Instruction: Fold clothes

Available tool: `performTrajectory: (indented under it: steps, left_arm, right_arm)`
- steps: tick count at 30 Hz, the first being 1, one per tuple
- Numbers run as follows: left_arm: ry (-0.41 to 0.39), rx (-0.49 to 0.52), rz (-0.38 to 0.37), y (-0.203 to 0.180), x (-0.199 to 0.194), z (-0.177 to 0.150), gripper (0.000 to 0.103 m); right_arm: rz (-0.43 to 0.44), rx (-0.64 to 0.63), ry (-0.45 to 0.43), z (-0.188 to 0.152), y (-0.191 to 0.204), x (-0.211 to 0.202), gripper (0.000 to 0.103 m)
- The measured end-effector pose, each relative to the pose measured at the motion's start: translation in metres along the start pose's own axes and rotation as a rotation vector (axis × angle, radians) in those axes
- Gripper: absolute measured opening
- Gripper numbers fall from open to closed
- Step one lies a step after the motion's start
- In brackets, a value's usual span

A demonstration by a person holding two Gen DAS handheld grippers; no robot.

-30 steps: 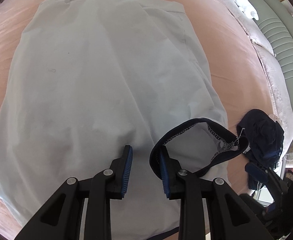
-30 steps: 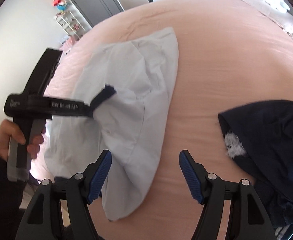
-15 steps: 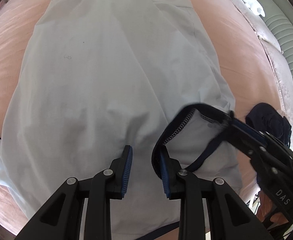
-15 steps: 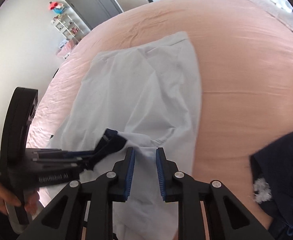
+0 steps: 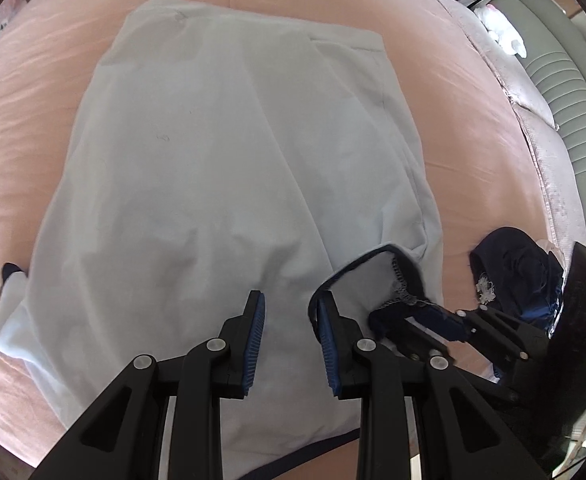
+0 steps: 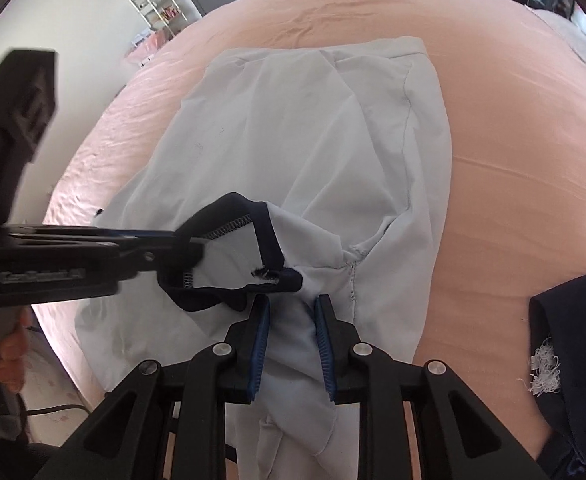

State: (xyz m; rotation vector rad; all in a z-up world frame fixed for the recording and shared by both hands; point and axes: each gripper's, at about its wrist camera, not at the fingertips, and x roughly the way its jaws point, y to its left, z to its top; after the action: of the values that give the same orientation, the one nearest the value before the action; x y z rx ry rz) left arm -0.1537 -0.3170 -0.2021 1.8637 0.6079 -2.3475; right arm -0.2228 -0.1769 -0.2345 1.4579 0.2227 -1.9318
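The right hand-held gripper has its blue-padded fingers clamped on a bunched fold of a pale blue T-shirt, just below the shirt's navy collar. In the left wrist view the same tool reaches in from the right, its tips pressed together at the collar's edge.

The left hand-held gripper stands with its fingers apart; the navy collar loops around the outside of its right finger (nothing sits between the pads), and pale cloth lies below the gap. Seen from the right wrist, that left tool comes in from the side with its tips inside the collar opening, a bare hand on its grip at the frame's edge.

The T-shirt lies spread on a pink bedsheet, hem at the far side, collar end lifted at the near edge of the bed. A crumpled navy garment with a frayed white tag rests on the sheet to the right, apart from the shirt. A grey padded headboard runs along the far right; a cluttered white shelf stands against the wall beyond the bed.
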Motion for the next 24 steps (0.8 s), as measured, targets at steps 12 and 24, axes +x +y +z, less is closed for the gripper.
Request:
performTrajectory:
  steps: [12, 24]
  left_arm:
    - [-0.053, -0.032, 0.021, 0.002, -0.024, -0.022, 0.024]
    - [-0.177, -0.320, -0.027, 0.084, -0.058, -0.058, 0.085]
  right_arm:
    - [-0.131, -0.029, 0.066, 0.001, 0.010, 0.028, 0.023]
    - [-0.127, -0.049, -0.011, 0.005, 0.036, -0.030, 0.064]
